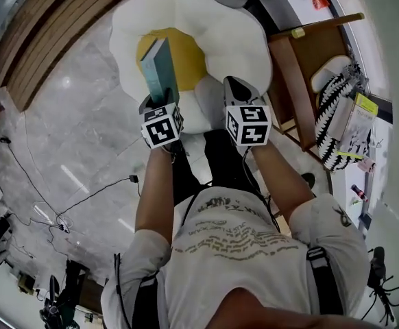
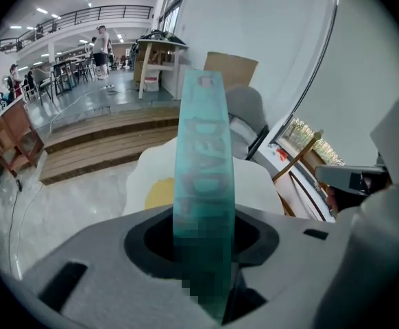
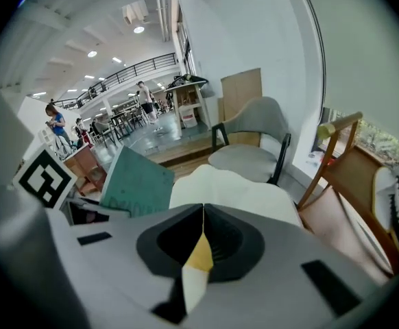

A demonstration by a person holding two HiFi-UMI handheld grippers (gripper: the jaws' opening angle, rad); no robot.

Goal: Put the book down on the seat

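The left gripper (image 1: 158, 103) pinches the teal book (image 1: 159, 66) by its lower end, the book standing upright out of the jaws, in the air over the yellow centre (image 1: 188, 59) of the white, egg-shaped seat (image 1: 235, 38); the right gripper (image 1: 236, 88) hangs beside it, jaws pressed together on nothing. The hold is short against a tall book — it could pivot or slip in the pads on the way down. Let go on edge, it would likely topple, and the cushion's rounded slope could send it onto the floor (image 1: 83, 122). The spine carries pale letters that look like "DEAD" — the rest is unreadable
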